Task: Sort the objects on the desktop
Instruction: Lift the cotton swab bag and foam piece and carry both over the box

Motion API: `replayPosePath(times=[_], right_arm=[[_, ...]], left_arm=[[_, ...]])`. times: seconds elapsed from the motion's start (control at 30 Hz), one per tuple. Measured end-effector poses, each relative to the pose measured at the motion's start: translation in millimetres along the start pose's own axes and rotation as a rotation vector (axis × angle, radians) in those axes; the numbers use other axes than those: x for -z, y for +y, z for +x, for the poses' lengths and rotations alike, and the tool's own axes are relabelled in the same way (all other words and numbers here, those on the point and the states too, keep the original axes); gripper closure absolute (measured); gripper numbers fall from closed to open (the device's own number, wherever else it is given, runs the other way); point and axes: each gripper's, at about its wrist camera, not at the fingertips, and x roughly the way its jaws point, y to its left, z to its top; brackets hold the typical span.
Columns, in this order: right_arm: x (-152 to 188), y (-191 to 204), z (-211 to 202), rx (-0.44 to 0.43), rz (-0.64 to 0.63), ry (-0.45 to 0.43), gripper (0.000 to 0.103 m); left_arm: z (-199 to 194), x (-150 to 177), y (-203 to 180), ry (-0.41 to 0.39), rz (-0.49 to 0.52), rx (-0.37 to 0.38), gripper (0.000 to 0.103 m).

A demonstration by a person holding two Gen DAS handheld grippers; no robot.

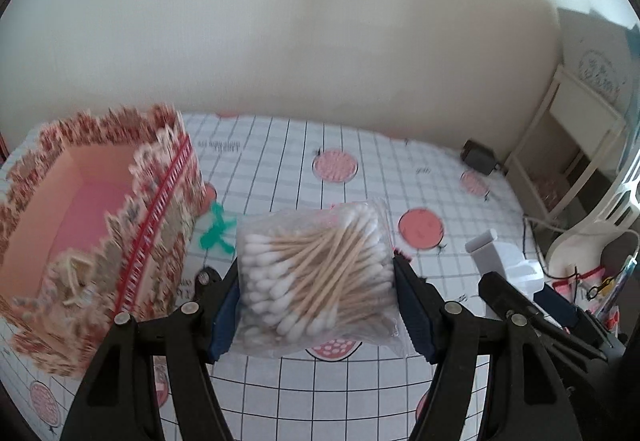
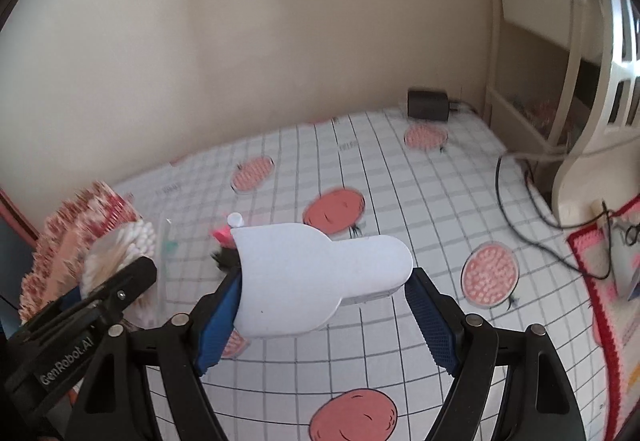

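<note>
Left tool (image 1: 316, 281): clamped on the swab bag (image 1: 316, 273), one blue pad on each side edge, bag clear of the table (image 1: 360, 393). Swabs lie loose inside the clear film; bag sags a little below the pads.

Right tool (image 2: 324, 301): the white piece (image 2: 316, 273) sits between its pads. Left pad presses its wide end; at the right pad I see a slim gap beside the narrow end, so contact there is uncertain. Judged as carried, since the piece hangs above the table. What the piece is: cannot tell.

Box (image 1: 100, 225): patterned, open top, pink inside, just left of the left tool and ahead of it. Some pale sticks already lie in its near corner.

Step in hand, as I read it: carry the bag over the box and drop it in.

Notes for doing it well:
- Clear the scalloped rim before moving left; the sagging film could snag on it.
- Keep the squeeze steady; film is slippery and the contents shift.
- Centre the bag over the pink floor, lower it, then let go.
- Hold the right tool level and apart from the left; the two sit close side by side.
- Green item (image 1: 216, 229) lies ahead between box and bag; avoid brushing it.
</note>
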Motion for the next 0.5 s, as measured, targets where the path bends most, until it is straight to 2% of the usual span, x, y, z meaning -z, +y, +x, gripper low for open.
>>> replayPosePath(times=[0.37,0.5], right_arm=[[-15.3,20.8,-43.9,-0.046,-0.033,-0.131,0.02],[-12.5,26.5,-42.8,-0.055,-0.036,-0.118,0.021]], left_arm=[[-53.7,-17.9,12.3,-0.126,0.005,-0.01,0.032],[-67.9,-18.4,24.0,-0.159,-0.011,-0.033,0.032]])
